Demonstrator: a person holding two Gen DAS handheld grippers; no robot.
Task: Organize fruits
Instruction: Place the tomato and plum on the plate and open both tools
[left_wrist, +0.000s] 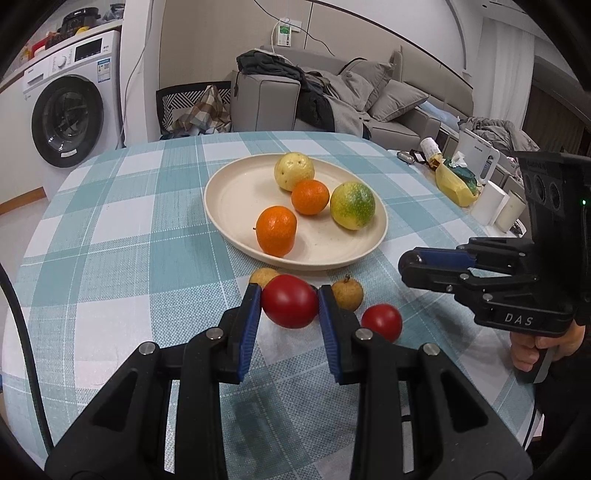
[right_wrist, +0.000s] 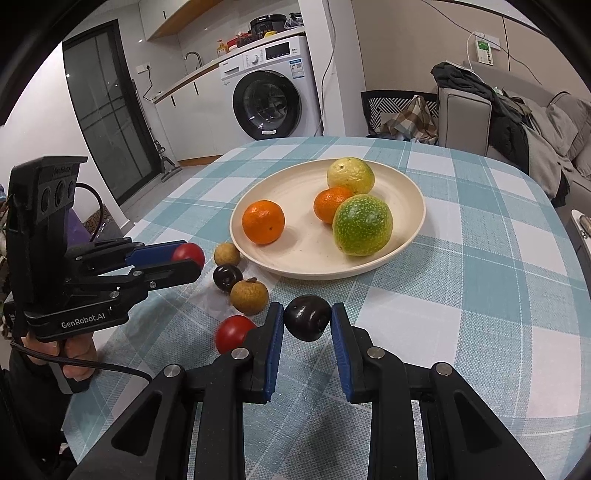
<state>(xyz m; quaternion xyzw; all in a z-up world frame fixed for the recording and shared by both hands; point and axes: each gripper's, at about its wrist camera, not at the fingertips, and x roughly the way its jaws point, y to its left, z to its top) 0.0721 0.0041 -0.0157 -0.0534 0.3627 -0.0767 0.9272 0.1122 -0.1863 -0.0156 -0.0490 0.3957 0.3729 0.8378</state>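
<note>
Two claws engaged: left claw (left_wrist: 290, 301) grips a red tomato (left_wrist: 290, 301); right claw (right_wrist: 307, 321) clamps a dark plum (right_wrist: 307, 321). Both fruits sit near the cream plate (right_wrist: 406, 184), above the checked tabletop (right_wrist: 480, 295).

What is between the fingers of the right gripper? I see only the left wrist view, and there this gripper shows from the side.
Observer: The right gripper is closed on a dark plum.
Operator: Thank you. Is any fruit hidden behind the red tomato in my left gripper?
Observer: Yes. A second dark fruit lies on the tablecloth, between the two longans.
Operator: Does it touch the plate?
Observer: No. A narrow strip of cloth shows between that fruit and the plate's rim.
</note>
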